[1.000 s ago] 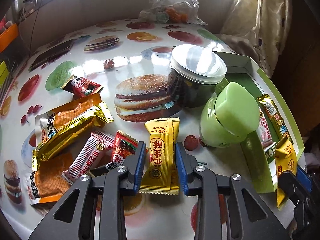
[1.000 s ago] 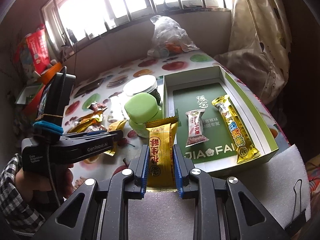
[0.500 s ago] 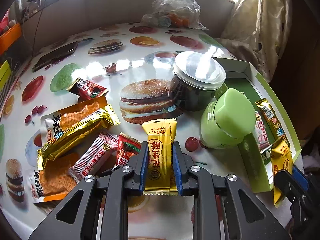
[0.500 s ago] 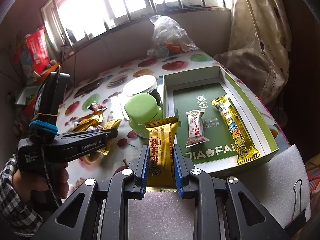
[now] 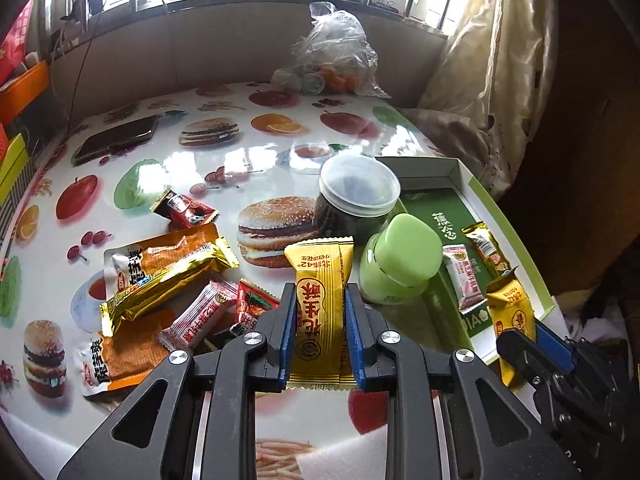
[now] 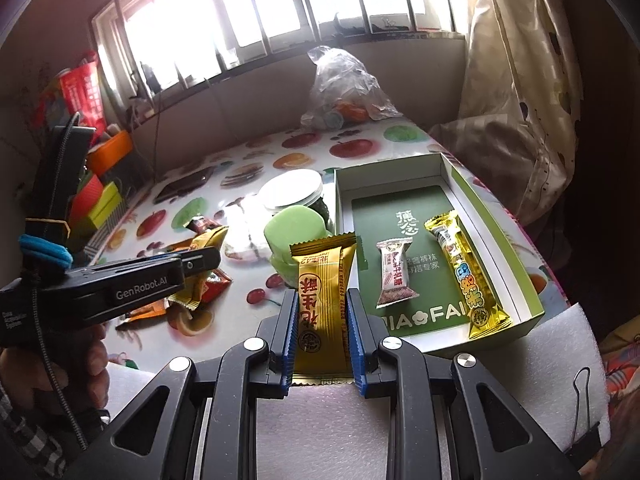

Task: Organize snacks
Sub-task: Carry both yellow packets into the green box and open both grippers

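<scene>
Snacks lie in two groups: a loose pile of wrapped packets (image 5: 168, 280) on the fruit-printed table (image 5: 168, 168), and two already inside the green box (image 6: 500, 248), a white-and-pink packet (image 6: 394, 272) and a long gold bar (image 6: 466, 272) lying side by side, apart. The left gripper (image 5: 320, 312) is clenched on a yellow packet (image 5: 320, 300); its jaws have just been closing on it, pads pressing both sides. The right gripper (image 6: 322, 320) grasps a second yellow packet (image 6: 322, 292), held just beside the box's near wall. A green-lidded jar (image 5: 400, 264) and a clear-lidded jar (image 5: 358, 196) stand touching between pile and box.
</scene>
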The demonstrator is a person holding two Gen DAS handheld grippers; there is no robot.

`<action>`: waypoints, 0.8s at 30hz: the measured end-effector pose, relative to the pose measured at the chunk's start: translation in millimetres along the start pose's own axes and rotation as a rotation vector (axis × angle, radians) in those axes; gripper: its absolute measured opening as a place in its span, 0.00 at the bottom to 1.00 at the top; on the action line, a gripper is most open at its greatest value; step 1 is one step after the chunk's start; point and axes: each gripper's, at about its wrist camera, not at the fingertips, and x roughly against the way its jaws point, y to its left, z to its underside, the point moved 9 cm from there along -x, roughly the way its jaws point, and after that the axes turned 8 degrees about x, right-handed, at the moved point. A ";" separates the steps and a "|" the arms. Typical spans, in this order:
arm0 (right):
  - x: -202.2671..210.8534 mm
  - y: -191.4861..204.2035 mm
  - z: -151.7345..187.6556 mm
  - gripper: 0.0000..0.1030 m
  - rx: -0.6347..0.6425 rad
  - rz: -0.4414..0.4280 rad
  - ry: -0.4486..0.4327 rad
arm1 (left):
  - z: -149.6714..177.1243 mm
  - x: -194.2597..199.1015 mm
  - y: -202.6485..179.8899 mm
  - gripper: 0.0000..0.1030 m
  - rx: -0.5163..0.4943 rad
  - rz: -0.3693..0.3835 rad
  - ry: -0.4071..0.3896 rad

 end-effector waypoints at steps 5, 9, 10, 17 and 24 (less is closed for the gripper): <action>7.3 -1.2 -4.1 0.21 0.001 0.007 -0.013 | -4.3 12.1 -10.3 0.23 -0.013 0.024 -0.022; 12.7 -4.7 -7.5 0.21 0.000 0.014 -0.026 | -7.6 17.8 -17.8 0.23 -0.022 0.037 -0.035; 13.7 -6.5 -8.6 0.21 -0.002 0.017 -0.029 | -8.6 19.3 -20.7 0.23 -0.024 0.043 -0.039; 17.6 -22.2 -14.6 0.21 -0.024 0.042 -0.047 | -18.4 25.7 -46.6 0.23 -0.057 0.083 -0.063; 16.6 -48.6 -17.7 0.21 -0.057 0.071 -0.049 | -20.9 19.5 -77.3 0.23 -0.085 0.124 -0.050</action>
